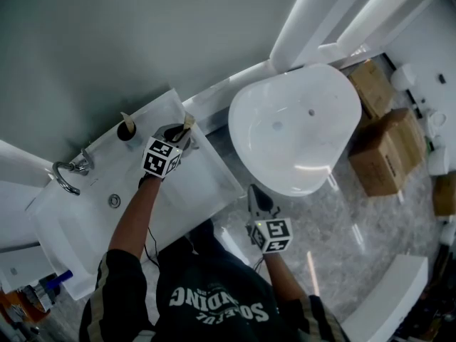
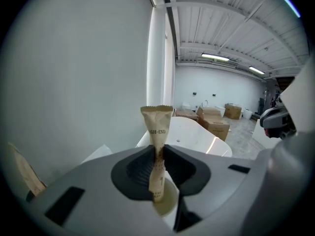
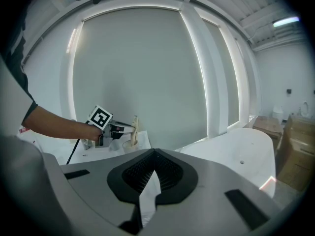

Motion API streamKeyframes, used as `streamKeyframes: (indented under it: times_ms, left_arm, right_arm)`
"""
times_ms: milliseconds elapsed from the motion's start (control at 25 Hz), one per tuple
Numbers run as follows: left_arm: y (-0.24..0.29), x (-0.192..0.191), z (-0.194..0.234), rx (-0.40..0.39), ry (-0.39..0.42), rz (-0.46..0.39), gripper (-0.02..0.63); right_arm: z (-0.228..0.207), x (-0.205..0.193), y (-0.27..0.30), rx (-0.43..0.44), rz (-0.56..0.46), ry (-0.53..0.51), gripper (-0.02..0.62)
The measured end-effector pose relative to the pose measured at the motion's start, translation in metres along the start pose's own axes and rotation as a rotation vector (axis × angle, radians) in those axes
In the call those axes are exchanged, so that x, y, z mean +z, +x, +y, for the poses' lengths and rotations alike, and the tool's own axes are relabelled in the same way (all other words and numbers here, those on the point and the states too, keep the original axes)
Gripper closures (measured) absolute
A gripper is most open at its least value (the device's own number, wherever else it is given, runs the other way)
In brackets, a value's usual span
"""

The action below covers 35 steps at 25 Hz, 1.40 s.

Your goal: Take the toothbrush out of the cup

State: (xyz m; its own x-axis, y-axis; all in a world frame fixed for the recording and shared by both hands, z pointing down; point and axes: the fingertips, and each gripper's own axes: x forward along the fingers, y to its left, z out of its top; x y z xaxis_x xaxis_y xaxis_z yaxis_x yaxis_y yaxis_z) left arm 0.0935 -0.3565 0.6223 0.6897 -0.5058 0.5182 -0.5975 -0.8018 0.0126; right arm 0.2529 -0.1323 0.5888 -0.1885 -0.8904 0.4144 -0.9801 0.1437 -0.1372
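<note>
Bathtub (image 1: 296,127) beside sink (image 1: 85,223), boxes (image 1: 385,155) beyond (toothbrush (image 2: 157,124) in left claw (image 2: 158,155))

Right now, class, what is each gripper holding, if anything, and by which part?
The left gripper grips the paper-wrapped toothbrush around the middle of its wrapper, its lower end in the cup. The right gripper holds nothing.
</note>
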Motion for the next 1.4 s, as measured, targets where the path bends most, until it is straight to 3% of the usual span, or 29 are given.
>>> streamKeyframes:
  times_ms: [200, 680, 1000, 1240, 1400]
  left_arm:
    - [-0.021, 0.028, 0.003, 0.012, 0.010, -0.065, 0.545]
    - [-0.092, 0.074, 0.004, 0.064, -0.096, -0.212, 0.546]
    - [-0.127, 0.050, -0.016, 0.071, -0.187, -0.241, 0.545]
    - [-0.122, 0.012, -0.041, 0.035, -0.233, -0.184, 0.546]
    - [-0.110, -0.011, -0.064, -0.009, -0.202, -0.123, 0.546]
  right_arm:
    - [0.002, 0.007, 0.003, 0.009, -0.012, -0.007, 0.598]
    - [0.012, 0.031, 0.015, 0.061, -0.056, -0.044, 0.598]
    - [0.038, 0.033, 0.029, 0.119, -0.054, -0.060, 0.598]
    - [0.051, 0.032, 0.037, 0.145, -0.046, -0.071, 0.598]
    - [0.052, 0.028, 0.037, 0.144, -0.041, -0.060, 0.598]
